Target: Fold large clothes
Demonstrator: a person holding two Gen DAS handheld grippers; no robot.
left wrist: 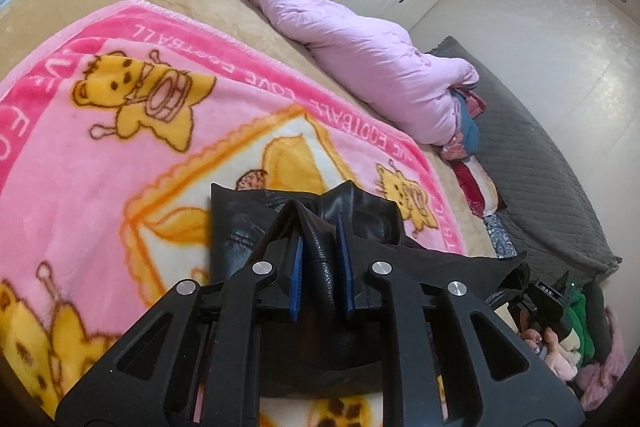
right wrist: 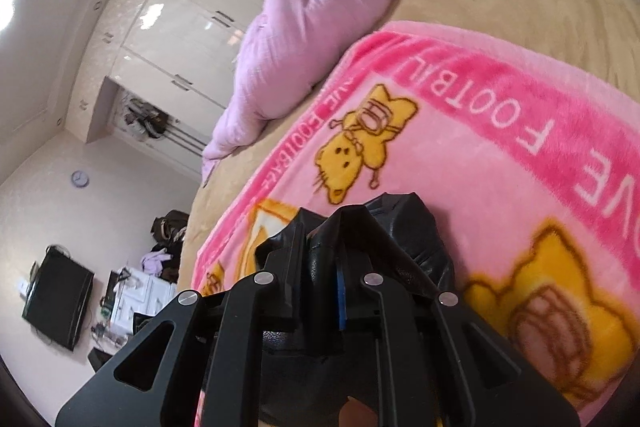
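Observation:
A black leather garment [left wrist: 240, 223] is bunched over the pink cartoon blanket [left wrist: 100, 155] on the bed. My left gripper [left wrist: 319, 227] is shut on a thick fold of it, the leather pinched between the blue pads [left wrist: 297, 263]. In the right wrist view the same black leather garment [right wrist: 416, 223] fills the jaws of my right gripper [right wrist: 320, 231], which is shut on a fold too. Most of the garment hangs below both grippers, out of sight. At the right edge of the left wrist view, the other gripper [left wrist: 548, 303] shows with a hand [left wrist: 540, 341] on it.
A lilac quilt [left wrist: 352, 43] lies rolled along the bed's far side, with pillows [left wrist: 480, 187] and a grey padded headboard [left wrist: 532, 171] beyond. White wardrobes [right wrist: 188, 27] line the wall. A black TV [right wrist: 58, 299] and cluttered furniture stand past the bed's foot.

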